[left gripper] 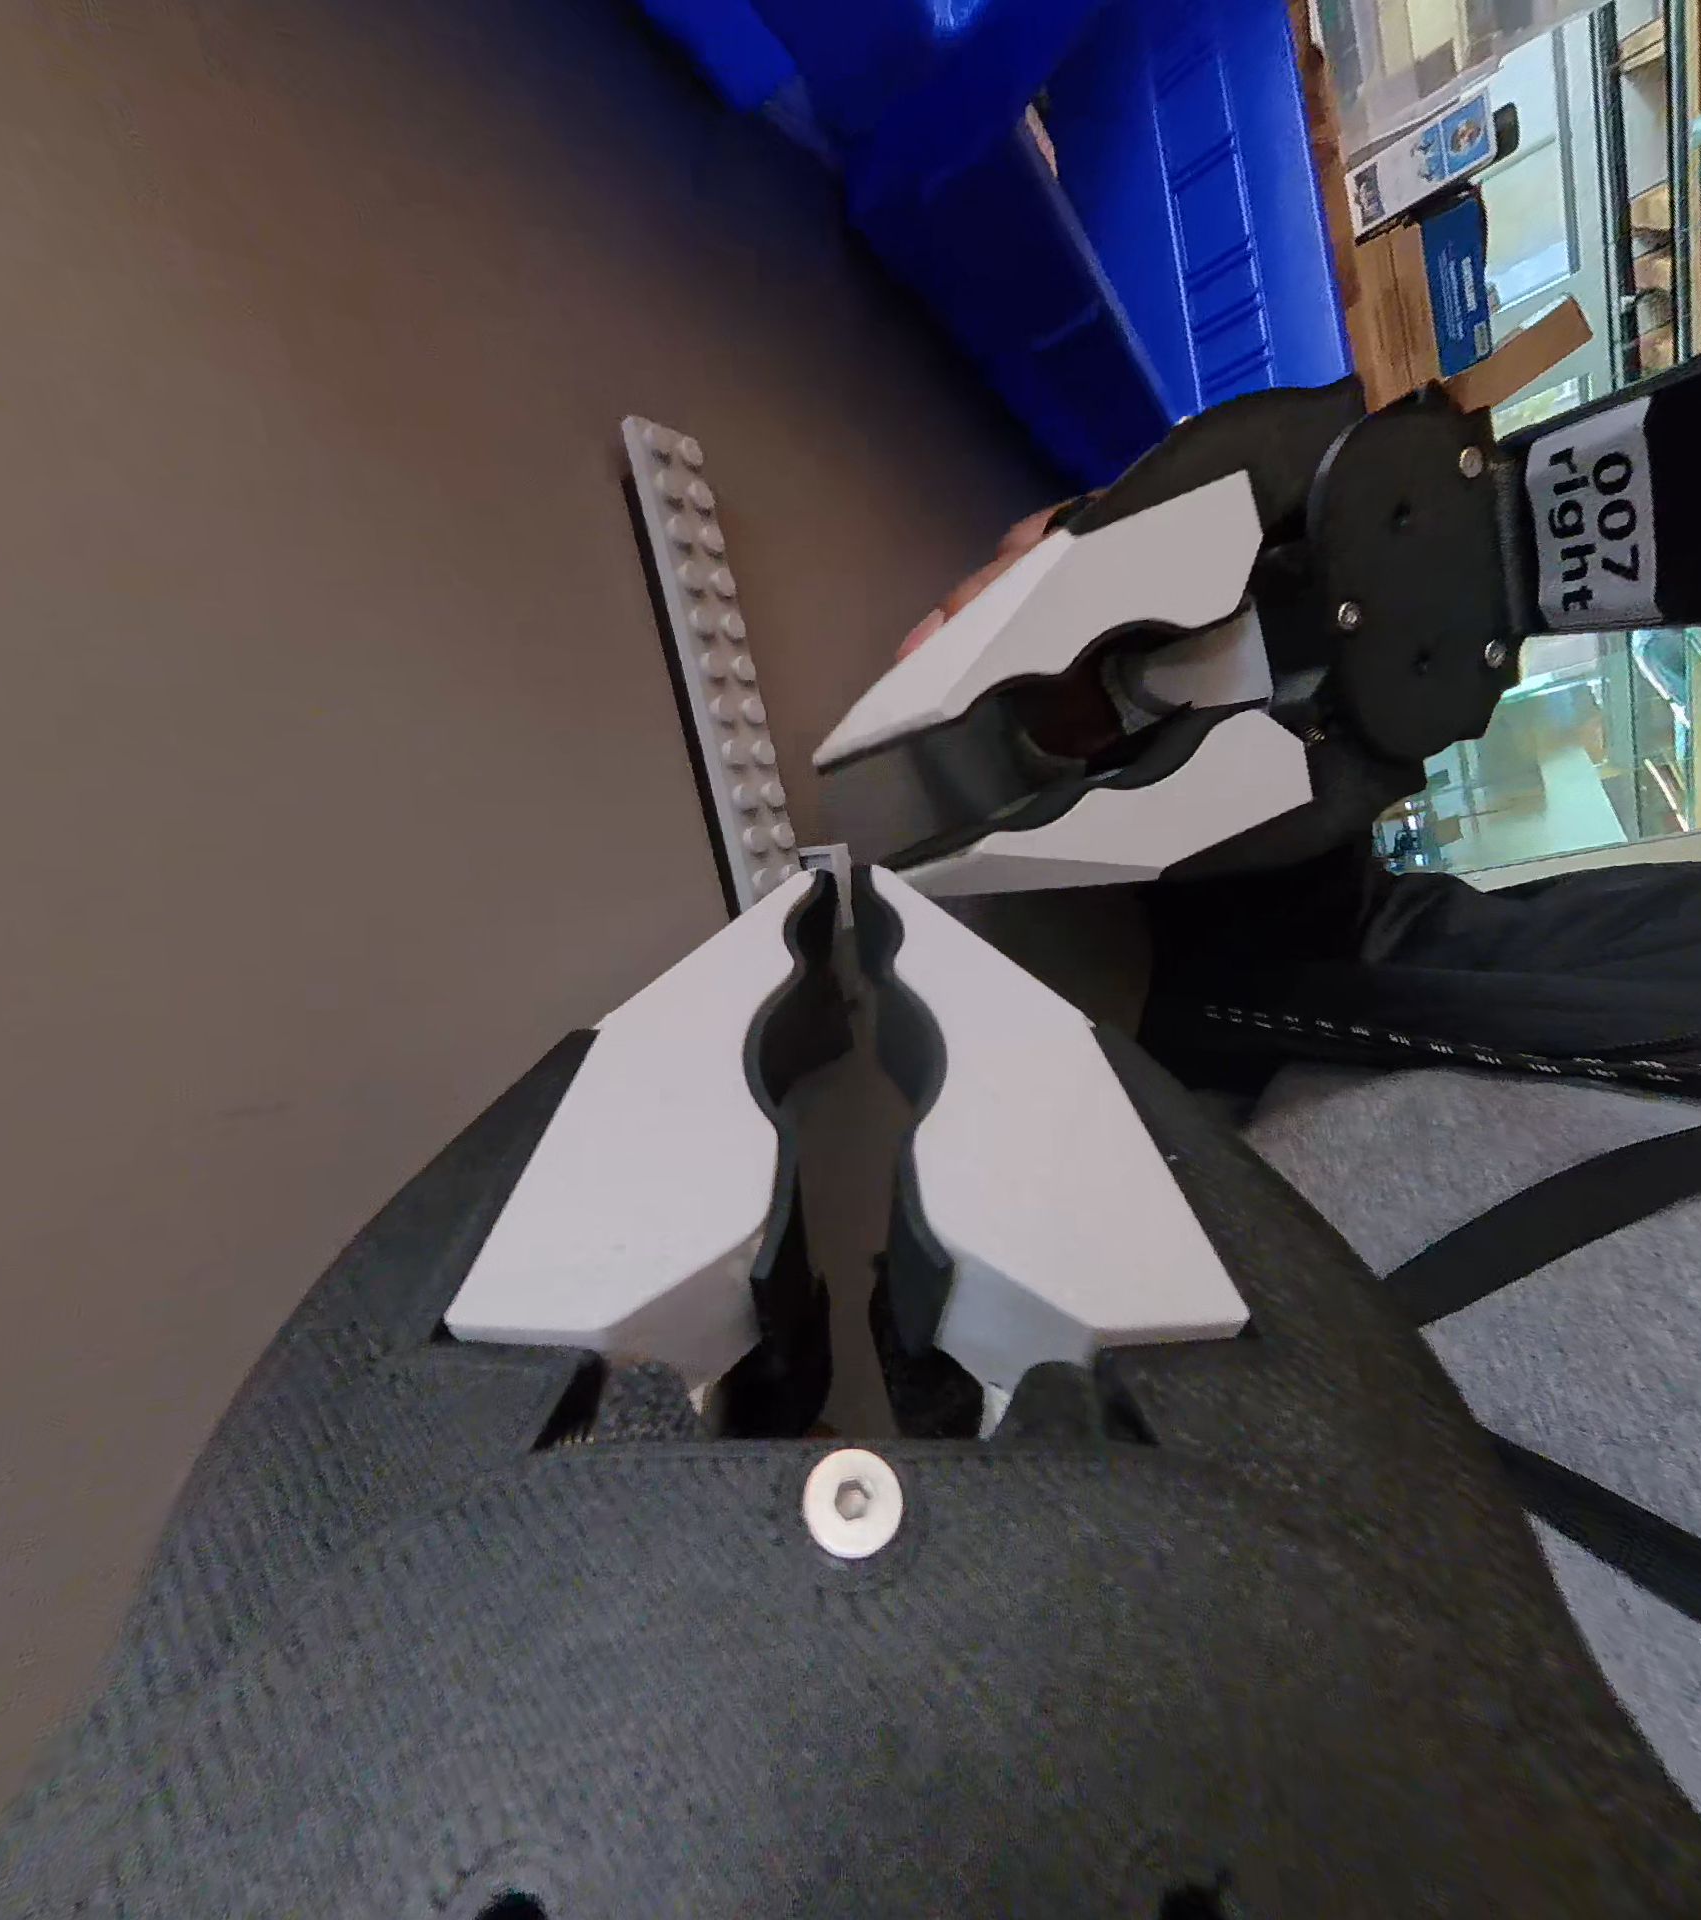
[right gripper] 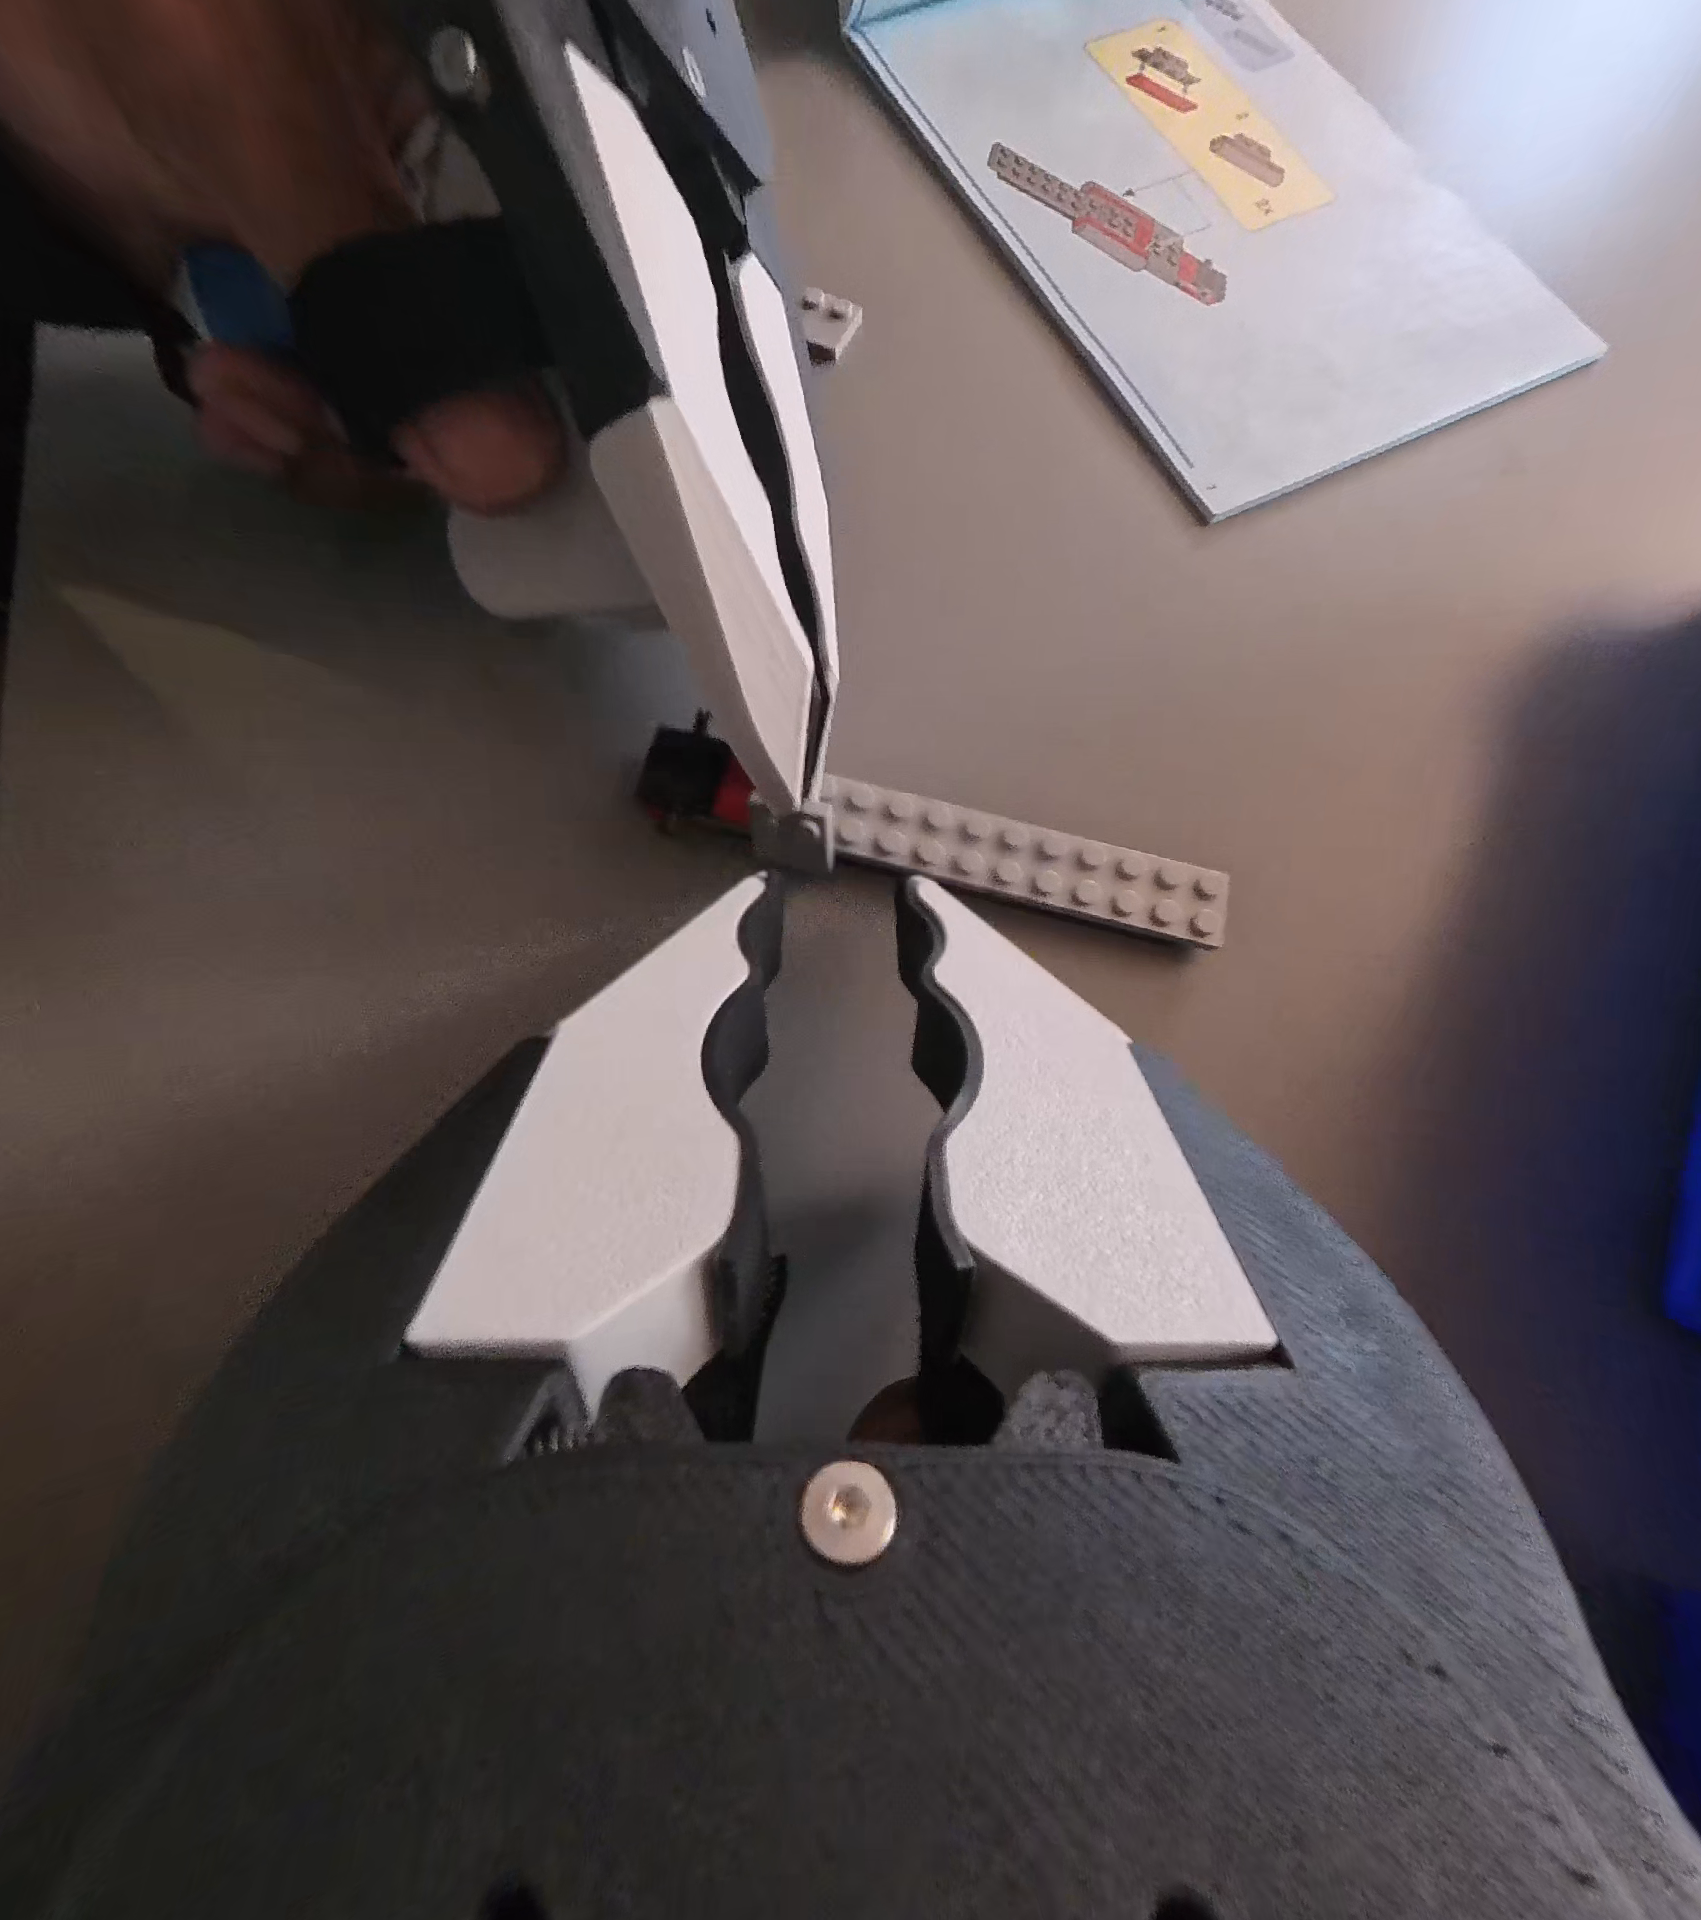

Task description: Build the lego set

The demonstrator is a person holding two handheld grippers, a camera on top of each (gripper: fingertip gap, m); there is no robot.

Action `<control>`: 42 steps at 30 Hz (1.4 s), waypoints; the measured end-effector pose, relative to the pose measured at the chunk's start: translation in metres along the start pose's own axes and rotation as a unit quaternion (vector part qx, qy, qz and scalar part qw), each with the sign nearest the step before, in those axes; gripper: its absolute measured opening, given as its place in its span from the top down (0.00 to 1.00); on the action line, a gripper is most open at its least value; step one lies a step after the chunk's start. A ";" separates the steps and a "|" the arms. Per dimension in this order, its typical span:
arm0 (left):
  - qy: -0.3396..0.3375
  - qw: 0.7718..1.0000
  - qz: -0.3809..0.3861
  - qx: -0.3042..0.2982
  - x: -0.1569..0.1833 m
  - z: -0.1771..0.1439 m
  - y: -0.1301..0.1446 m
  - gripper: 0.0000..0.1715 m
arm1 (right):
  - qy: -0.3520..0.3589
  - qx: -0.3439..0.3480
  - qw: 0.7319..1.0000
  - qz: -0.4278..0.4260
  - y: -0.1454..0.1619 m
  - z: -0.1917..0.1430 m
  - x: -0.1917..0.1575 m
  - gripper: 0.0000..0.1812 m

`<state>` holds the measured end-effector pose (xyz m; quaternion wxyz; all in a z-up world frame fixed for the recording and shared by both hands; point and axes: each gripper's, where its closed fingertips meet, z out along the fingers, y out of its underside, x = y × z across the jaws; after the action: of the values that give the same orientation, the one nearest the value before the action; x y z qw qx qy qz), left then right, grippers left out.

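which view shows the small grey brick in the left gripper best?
Right wrist view: the small grey brick shows a stud and a side face, at the end of the long grey plate. Left wrist view shows only a sliver between the left hand-held gripper fingertips.

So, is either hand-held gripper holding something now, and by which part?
The left hand-held gripper pinches a small grey brick at its sides, at the end of the long grey plate. The right hand-held gripper is open and holds nothing.

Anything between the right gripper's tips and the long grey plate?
Only bare table, seen in the right wrist view, between the right gripper and the long grey plate.
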<state>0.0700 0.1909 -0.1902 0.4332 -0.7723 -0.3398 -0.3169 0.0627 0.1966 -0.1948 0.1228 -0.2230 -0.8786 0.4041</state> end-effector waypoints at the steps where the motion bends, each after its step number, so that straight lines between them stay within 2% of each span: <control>1: 0.001 1.000 -0.001 0.001 0.000 -0.001 0.000 0.99 | 0.004 -0.004 1.000 -0.017 0.002 -0.002 0.003 0.85; 6: 0.017 1.000 -0.007 0.004 0.002 -0.003 -0.001 0.99 | 0.013 -0.028 0.992 -0.119 0.005 -0.010 0.023 0.81; 10: 0.048 0.998 -0.024 0.011 0.006 -0.007 -0.003 0.99 | -0.023 -0.032 0.982 -0.185 -0.007 -0.007 0.028 0.77; 13: 0.059 0.998 -0.029 0.012 0.006 -0.011 -0.002 0.99 | -0.062 -0.029 0.977 -0.202 -0.015 0.004 0.025 0.74; 17: 0.067 0.997 -0.036 0.014 0.005 -0.018 0.000 0.99 | -0.109 -0.058 0.970 -0.207 -0.006 0.019 0.017 0.73; 20: 0.077 0.996 -0.044 0.018 0.005 -0.024 0.001 0.99 | -0.123 -0.067 0.973 -0.182 -0.005 0.021 0.013 0.77; 21: 0.079 0.996 -0.045 0.019 0.004 -0.026 0.000 0.99 | -0.114 -0.073 0.976 -0.171 -0.005 0.022 0.014 0.81; 24: 0.077 0.996 -0.044 0.027 0.002 -0.032 -0.003 0.99 | -0.080 -0.087 0.985 -0.125 -0.006 0.024 0.016 0.82; 29: 0.078 0.995 -0.039 0.043 0.001 -0.044 -0.010 0.99 | -0.037 -0.087 0.995 0.041 -0.011 0.026 0.008 0.83; 32: 0.081 0.995 -0.036 0.046 0.001 -0.048 -0.011 0.99 | -0.043 -0.083 0.991 0.091 -0.010 0.023 -0.004 0.84; 36: 0.091 0.995 -0.028 0.037 0.005 -0.051 -0.010 0.99 | -0.077 -0.080 0.988 0.107 -0.010 0.015 -0.022 0.84; 42: 0.131 0.991 0.000 0.009 0.019 -0.053 -0.008 0.99 | -0.093 -0.018 0.995 0.023 -0.033 0.000 -0.024 0.83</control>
<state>0.0642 0.1517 -0.1487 0.4811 -0.7198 -0.2833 -0.4126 0.0737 0.1657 -0.1705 0.0272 -0.2065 -0.8880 0.4101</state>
